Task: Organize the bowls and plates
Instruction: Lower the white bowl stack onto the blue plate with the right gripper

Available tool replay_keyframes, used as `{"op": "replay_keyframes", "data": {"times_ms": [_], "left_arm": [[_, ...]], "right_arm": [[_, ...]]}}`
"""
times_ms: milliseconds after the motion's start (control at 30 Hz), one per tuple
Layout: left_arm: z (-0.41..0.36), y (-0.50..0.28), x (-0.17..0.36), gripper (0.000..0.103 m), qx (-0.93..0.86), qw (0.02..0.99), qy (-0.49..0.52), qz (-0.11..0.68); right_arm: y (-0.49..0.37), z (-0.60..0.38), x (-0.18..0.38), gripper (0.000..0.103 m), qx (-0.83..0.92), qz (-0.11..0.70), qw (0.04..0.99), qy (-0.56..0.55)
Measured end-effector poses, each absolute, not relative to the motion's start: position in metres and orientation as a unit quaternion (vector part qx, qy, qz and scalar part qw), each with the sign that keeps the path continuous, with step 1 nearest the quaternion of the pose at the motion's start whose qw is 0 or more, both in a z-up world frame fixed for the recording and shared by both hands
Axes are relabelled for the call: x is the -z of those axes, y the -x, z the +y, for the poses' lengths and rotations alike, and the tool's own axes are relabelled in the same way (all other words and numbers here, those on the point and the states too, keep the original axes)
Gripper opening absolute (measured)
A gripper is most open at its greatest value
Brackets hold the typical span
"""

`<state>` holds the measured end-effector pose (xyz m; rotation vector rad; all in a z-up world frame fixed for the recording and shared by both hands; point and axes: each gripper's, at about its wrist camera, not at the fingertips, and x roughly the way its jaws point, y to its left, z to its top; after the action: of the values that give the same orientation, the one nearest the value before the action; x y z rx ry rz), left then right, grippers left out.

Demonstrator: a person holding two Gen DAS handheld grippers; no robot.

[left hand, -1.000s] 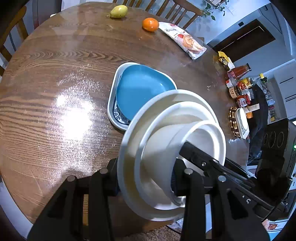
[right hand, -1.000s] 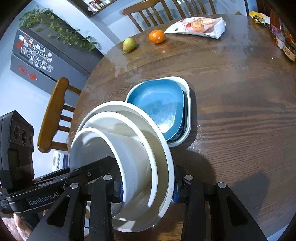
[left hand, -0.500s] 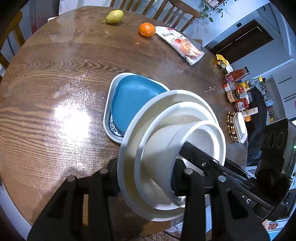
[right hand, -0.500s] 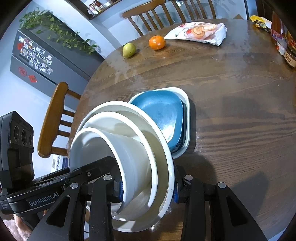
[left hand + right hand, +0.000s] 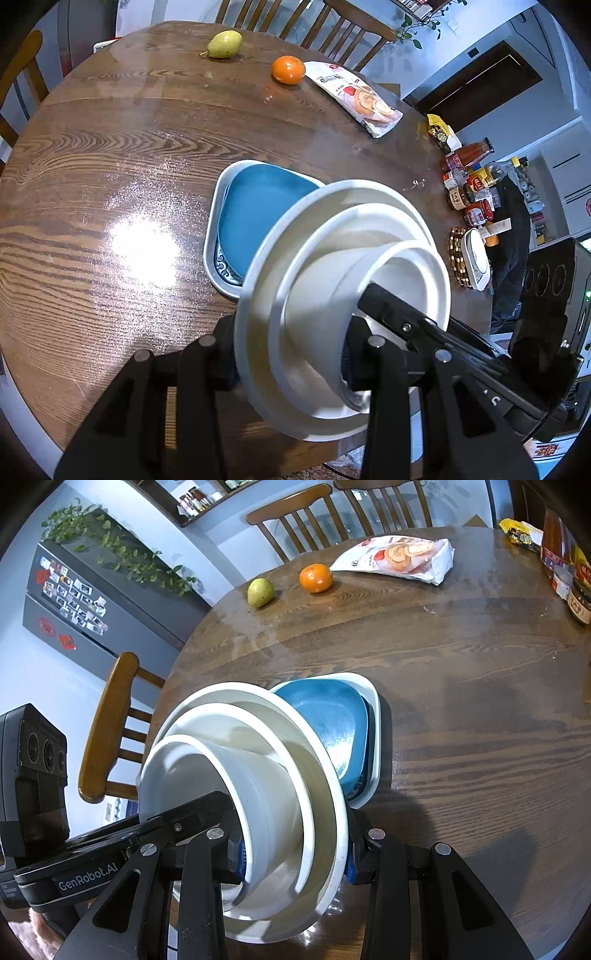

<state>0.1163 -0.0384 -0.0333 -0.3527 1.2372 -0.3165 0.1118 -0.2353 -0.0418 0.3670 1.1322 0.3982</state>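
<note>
Together, left gripper [image 5: 291, 354] and right gripper [image 5: 291, 853] clamped opposite rims of the nested white bowls [image 5: 343, 306], tilted, just beside the blue plate [image 5: 255, 218] in its white dish [image 5: 375, 738]. Pear [image 5: 224, 44] lay well beyond.

Bright overhead light throws hard glare on my desk [image 5: 140, 243] at nine o'clock; frames stay sharp, edges bend and darken.

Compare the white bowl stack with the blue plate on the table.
The white bowl stack is round, tipped on edge and clamped by both the left gripper and right gripper. The blue plate is squarish and lies flat, untouched, inside a white tray. The bowls are deep, the plate shallow. Both are nested dishes.
</note>
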Motion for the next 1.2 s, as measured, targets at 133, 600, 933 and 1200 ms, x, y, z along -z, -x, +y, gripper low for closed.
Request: {"op": "replay_keyframes", "data": {"times_ms": [133, 600, 933, 1200], "left_arm": [[-0.04, -0.117, 0.033, 0.037, 0.146, 0.789, 0.163, 0.574], [-0.042, -0.119, 0.03, 0.037, 0.15, 0.79, 0.163, 0.572], [-0.041, -0.123, 0.03, 0.037, 0.152, 0.788, 0.162, 0.574], [-0.044, -0.128, 0.031, 0.037, 0.153, 0.788, 0.158, 0.574]], "right_arm": [[-0.112, -0.236, 0.042, 0.04, -0.187, 0.529, 0.809, -0.173], [-0.113, -0.236, 0.038, 0.04, -0.183, 0.527, 0.812, -0.173], [-0.115, -0.237, 0.037, 0.04, -0.18, 0.528, 0.811, -0.175], [-0.118, -0.237, 0.037, 0.04, -0.178, 0.528, 0.811, -0.177]]}}
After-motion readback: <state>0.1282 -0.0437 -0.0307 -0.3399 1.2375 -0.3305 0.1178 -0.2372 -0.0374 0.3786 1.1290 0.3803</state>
